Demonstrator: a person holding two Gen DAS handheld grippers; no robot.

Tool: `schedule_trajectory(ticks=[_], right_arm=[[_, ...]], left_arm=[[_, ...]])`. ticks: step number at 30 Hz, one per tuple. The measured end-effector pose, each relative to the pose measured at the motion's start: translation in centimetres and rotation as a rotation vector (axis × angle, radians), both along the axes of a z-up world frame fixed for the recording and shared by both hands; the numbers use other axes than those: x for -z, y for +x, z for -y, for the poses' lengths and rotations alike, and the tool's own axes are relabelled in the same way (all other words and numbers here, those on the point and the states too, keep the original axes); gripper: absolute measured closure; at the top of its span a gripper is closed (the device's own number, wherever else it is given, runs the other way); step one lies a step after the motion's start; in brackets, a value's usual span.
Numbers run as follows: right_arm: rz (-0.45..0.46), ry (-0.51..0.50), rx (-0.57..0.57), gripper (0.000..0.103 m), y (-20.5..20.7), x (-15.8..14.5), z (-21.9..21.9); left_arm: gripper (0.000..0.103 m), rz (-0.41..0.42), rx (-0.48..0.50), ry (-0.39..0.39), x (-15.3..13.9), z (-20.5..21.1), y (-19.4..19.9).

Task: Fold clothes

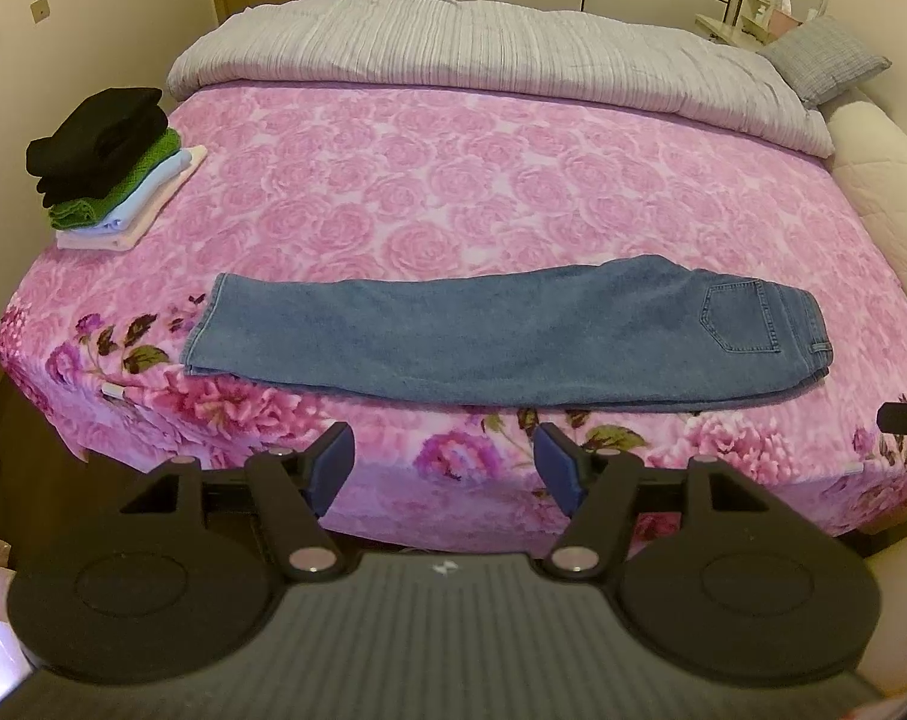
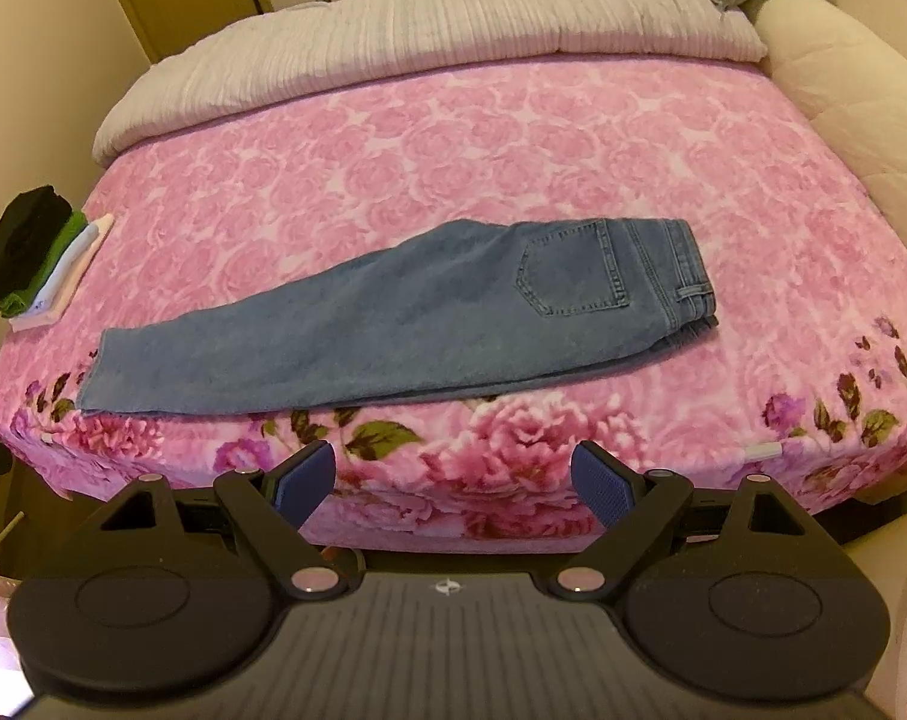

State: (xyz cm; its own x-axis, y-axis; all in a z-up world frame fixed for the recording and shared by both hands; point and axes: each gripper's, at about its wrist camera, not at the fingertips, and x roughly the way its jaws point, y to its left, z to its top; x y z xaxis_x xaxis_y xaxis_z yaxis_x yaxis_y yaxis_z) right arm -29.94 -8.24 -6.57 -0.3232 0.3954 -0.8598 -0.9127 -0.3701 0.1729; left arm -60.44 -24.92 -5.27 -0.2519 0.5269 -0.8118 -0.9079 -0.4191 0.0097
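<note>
While lying leg over leg along the near edge of the pink floral blanket (image 1: 453, 180), blue denim jeans (image 1: 483, 336), long axis crosswise, hems nearer spread-jawed empty left gripper (image 1: 444, 462), waistband nearer equally released right gripper (image 2: 453, 480).

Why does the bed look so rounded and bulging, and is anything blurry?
Both wrist views are fisheye, so the bed bows outward and the corners go dark. In the left wrist view the jeans look sharp; in the right wrist view the jeans are crisp too. Lighting is warm, soft, with faint shadows.
</note>
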Motion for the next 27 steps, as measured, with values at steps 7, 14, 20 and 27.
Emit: schedule_trajectory(ticks=[7,14,20,27], right_arm=[[0.000,-0.012,-0.018,0.015,-0.8,0.4,-1.1],[0.001,-0.045,0.005,0.015,-1.5,1.5,-2.2],[0.023,-0.103,0.115,0.015,-0.6,4.1,-3.6],[-0.027,-0.112,0.259,0.015,0.1,9.7,-5.8]], left_arm=[[0.040,0.001,-0.021,-0.006,0.2,-0.4,-0.7],[0.038,0.030,-0.032,-0.040,1.2,-1.4,-2.7],[0.038,0.044,0.005,-0.101,3.6,-4.4,-4.9],[0.037,0.072,0.096,-0.122,11.3,-10.7,-8.8]])
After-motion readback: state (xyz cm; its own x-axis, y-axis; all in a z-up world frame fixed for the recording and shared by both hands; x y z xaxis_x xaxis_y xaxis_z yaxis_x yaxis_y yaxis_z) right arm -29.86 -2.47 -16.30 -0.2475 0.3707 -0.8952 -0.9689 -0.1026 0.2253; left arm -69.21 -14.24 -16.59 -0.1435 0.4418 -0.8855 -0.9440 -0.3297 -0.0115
